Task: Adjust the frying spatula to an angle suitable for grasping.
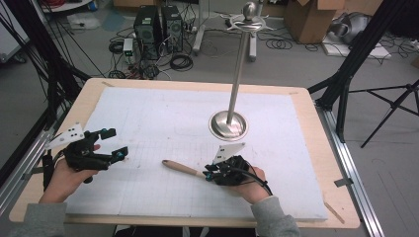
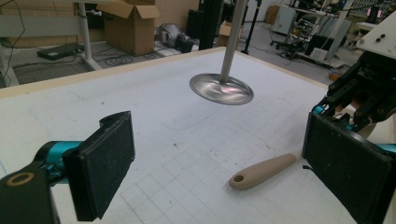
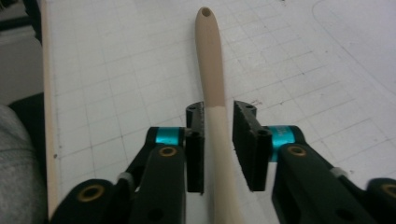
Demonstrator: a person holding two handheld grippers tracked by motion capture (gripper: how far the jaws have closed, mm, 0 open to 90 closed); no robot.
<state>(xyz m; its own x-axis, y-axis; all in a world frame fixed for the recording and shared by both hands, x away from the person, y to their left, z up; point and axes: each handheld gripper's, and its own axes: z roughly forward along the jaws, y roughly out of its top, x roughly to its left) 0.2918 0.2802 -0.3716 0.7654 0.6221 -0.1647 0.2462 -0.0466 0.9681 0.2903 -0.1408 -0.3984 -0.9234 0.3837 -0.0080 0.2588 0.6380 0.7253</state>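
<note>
right claw (image 3: 218,140) sat with its jaws on either side of a wooden handle (image 3: 211,70), close in on it; the right gripper view showed a thin gap on one side, so i could not tell whether the pads truly clamped it or only bracketed it. that same view showed the handle running straight out ahead of the claw, its far end rounded and pierced by a small hole, lying on a white gridded mat (image 3: 116,84). the high view showed the handle (image 1: 183,168) sticking out to the left of the right claw (image 1: 210,175), low on the mat (image 1: 158,123), with the person's right hand (image 1: 249,182) wrapped round the gripper body.

left claw (image 1: 112,144) was held well apart from the handle, off to the left, its jaws spread wide and holding nothing, carried above the mat's left edge in the left hand (image 1: 64,175). the left gripper view looked between those two spread pads (image 2: 105,163) and caught the handle (image 2: 264,170) from its holed end, lying flat on the grid, with the right gripper (image 2: 359,102) beyond it at the right.

beyond the right claw stood a metal stand (image 1: 228,123), a round base with a tall thin pole; the high view gave its full height and the knob on top, while the left gripper view gave the shiny base (image 2: 222,88) and the pole's foot.
</note>
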